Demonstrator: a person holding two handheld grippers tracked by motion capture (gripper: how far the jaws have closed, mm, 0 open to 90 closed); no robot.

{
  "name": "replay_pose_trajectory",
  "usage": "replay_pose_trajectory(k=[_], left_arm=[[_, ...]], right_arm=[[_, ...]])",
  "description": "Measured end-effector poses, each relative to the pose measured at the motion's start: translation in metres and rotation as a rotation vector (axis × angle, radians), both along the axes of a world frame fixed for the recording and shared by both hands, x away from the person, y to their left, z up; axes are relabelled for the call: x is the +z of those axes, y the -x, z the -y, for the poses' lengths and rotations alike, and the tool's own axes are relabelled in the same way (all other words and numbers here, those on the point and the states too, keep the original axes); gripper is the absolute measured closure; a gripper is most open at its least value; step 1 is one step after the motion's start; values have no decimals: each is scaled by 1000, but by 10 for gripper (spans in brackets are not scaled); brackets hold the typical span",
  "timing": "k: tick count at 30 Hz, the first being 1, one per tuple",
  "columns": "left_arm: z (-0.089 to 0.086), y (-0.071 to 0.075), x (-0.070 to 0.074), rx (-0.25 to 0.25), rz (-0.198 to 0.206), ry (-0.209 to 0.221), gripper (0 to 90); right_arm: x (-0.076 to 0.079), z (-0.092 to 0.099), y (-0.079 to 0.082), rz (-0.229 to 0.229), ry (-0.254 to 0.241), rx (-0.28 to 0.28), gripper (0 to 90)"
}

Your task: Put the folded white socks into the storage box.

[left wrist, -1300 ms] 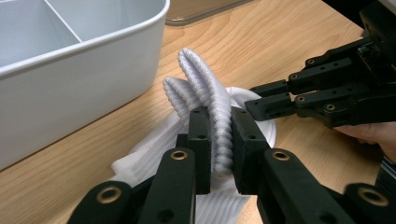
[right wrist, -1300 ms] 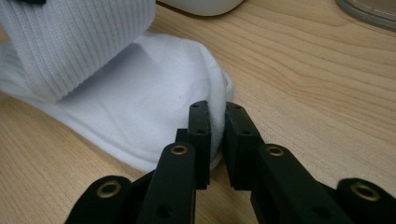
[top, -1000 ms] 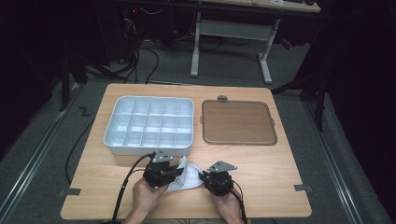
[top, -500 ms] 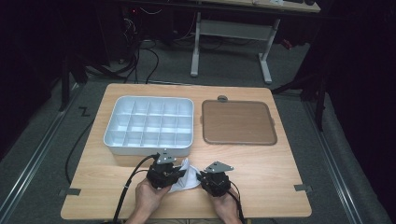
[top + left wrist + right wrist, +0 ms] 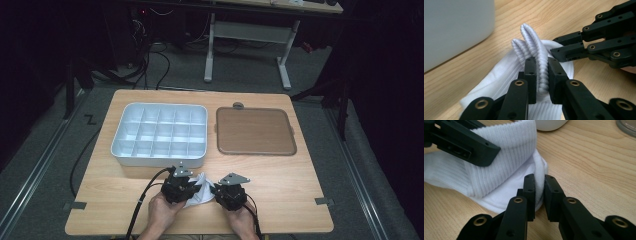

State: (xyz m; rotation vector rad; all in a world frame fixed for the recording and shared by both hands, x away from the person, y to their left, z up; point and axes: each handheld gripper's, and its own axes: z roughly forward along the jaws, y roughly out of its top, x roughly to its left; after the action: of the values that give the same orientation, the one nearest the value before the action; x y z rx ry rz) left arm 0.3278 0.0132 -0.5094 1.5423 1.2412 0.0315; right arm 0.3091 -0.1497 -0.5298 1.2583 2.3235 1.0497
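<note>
- The wooden table (image 5: 280, 172) has a pale, straight grain.
- A white compartment tray (image 5: 159, 134) and a flat brown rounded mat (image 5: 255, 131) sit side by side, far from the person.
- A white ribbed sock (image 5: 499, 77) lies crumpled at the near edge.
- The left gripper (image 5: 541, 72) pinches its folded cuff.
- The right gripper (image 5: 539, 188) clamps its thin edge.

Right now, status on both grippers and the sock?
Left gripper shut on the white sock ribbed cuff. Right gripper shut on its edge. Sock on table near divided tray. Nothing in the way.
</note>
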Motion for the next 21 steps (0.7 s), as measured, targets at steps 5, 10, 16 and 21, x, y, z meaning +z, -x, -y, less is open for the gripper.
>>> replay_pose_trajectory(k=[5,10,16,21], left_arm=[[6,0,-5,-6,-7,-6,797],[8,1,-7,-9,-3,-5,791],[6,2,-6,-11,5,1,735],[2,3,-2,-13,1,26,656]], right_arm=[[0,0,0,1,0,0,812],[0,0,0,3,4,3,808],[0,0,0,2,7,-4,778],[1,1,0,0,6,-6,759]])
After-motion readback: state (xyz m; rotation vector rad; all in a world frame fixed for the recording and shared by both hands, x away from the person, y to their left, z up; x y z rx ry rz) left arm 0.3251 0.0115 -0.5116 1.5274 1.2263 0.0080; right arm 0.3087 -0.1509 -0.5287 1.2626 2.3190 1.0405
